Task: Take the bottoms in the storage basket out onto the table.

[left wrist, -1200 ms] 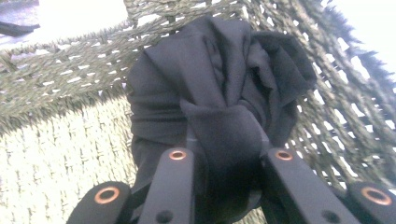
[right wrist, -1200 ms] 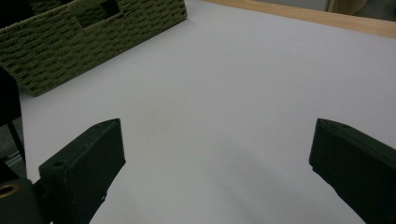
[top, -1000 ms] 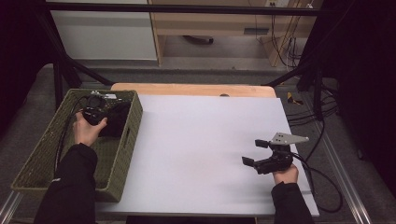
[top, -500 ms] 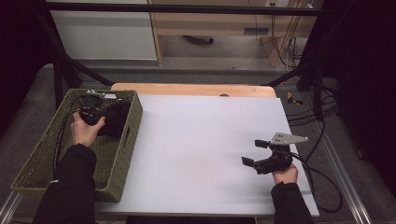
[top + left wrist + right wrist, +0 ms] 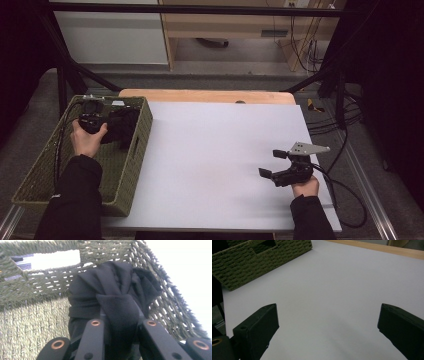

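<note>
Left gripper (image 5: 120, 340) clamps black cloth (image 5: 112, 290) in wicker basket (image 5: 135, 150) at nine o'clock, lift-out likely next; right gripper (image 5: 276, 164) gapes

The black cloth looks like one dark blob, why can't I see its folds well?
In the left gripper view the black cloth is close and dim, while the white table glares. In the high view it sits shadowed inside the basket.
</note>
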`<state>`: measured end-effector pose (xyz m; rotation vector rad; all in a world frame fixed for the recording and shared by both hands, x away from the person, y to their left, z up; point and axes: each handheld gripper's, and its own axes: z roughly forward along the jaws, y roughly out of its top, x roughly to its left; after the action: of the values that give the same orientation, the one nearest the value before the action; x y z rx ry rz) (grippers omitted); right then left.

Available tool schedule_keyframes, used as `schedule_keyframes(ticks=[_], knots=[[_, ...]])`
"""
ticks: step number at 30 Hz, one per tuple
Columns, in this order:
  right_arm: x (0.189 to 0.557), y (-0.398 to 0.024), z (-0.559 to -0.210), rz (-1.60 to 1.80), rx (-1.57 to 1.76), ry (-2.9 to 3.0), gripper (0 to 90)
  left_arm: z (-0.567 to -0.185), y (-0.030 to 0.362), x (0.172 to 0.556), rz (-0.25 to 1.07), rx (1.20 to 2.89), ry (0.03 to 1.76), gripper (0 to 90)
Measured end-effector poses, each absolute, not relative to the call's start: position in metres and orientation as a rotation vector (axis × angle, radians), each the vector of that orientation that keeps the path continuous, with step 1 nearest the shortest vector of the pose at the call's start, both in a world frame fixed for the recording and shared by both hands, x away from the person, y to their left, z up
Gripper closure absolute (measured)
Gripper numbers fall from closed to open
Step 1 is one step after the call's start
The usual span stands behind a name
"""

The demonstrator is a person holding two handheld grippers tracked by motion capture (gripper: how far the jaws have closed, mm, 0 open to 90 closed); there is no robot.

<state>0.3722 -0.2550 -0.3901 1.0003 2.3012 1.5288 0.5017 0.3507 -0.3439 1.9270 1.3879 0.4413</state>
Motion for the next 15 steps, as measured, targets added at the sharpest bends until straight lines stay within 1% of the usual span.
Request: schedule_keyframes(ticks=[9,15], knots=[[0.372,-0.255,-0.390,1.532,0.998,2.300,3.9,-0.338,0.357,0.496,0.449,1.848,1.369,80.2],[0.372,-0.255,-0.390,1.531,0.998,2.301,3.9,-0.332,0.358,0.491,0.463,1.802,1.327,80.3]])
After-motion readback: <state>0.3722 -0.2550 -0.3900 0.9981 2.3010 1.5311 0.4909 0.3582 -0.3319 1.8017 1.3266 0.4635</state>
